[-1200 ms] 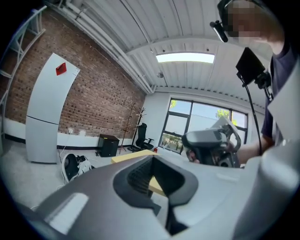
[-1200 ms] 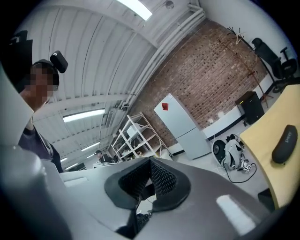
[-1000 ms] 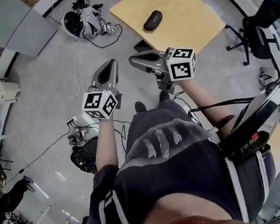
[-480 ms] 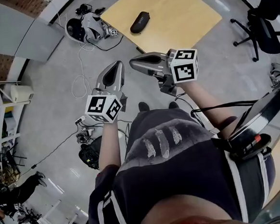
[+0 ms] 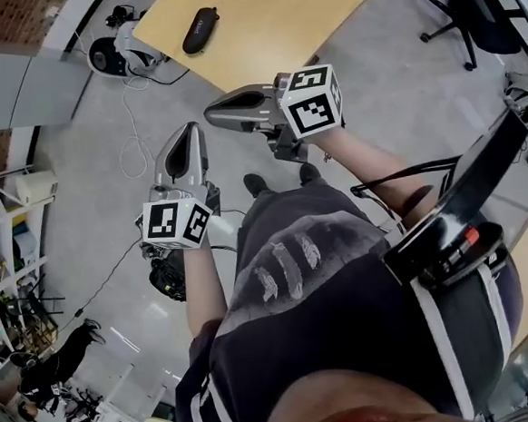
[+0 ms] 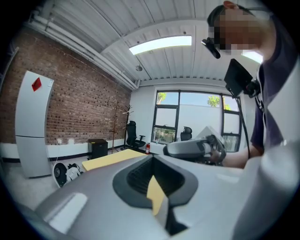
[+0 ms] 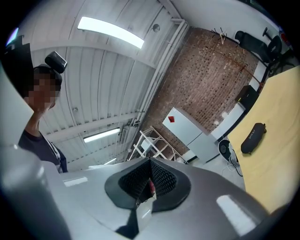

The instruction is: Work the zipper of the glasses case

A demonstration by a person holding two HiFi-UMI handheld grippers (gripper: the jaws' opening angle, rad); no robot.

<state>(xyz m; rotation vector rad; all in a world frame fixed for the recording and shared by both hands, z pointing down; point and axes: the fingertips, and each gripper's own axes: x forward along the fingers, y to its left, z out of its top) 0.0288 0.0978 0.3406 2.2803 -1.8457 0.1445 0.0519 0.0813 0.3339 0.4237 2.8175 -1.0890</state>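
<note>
The black glasses case (image 5: 200,30) lies zipped on the light wooden table (image 5: 269,41) ahead, far from both grippers; the right gripper view shows the case (image 7: 253,138) on the table (image 7: 279,164) at the right. My left gripper (image 5: 189,131) is held in the air over the floor, jaws together and empty. My right gripper (image 5: 211,113) hangs beside it, a little nearer the table's corner, also shut with nothing in it. In the left gripper view its own jaws (image 6: 157,199) meet, with the right gripper (image 6: 192,149) ahead on the right. The right gripper's jaws (image 7: 149,182) are closed too.
A headset-like device with cables (image 5: 111,54) lies on the floor by the table's left side. An office chair (image 5: 475,7) stands at the right. A grey cabinet (image 5: 9,89) and shelves (image 5: 5,271) line the left wall. More gear (image 5: 169,277) lies on the floor by my feet.
Both grippers have travelled forward with the person toward the table, staying shut. The table and case have shifted left and up in the head view.
</note>
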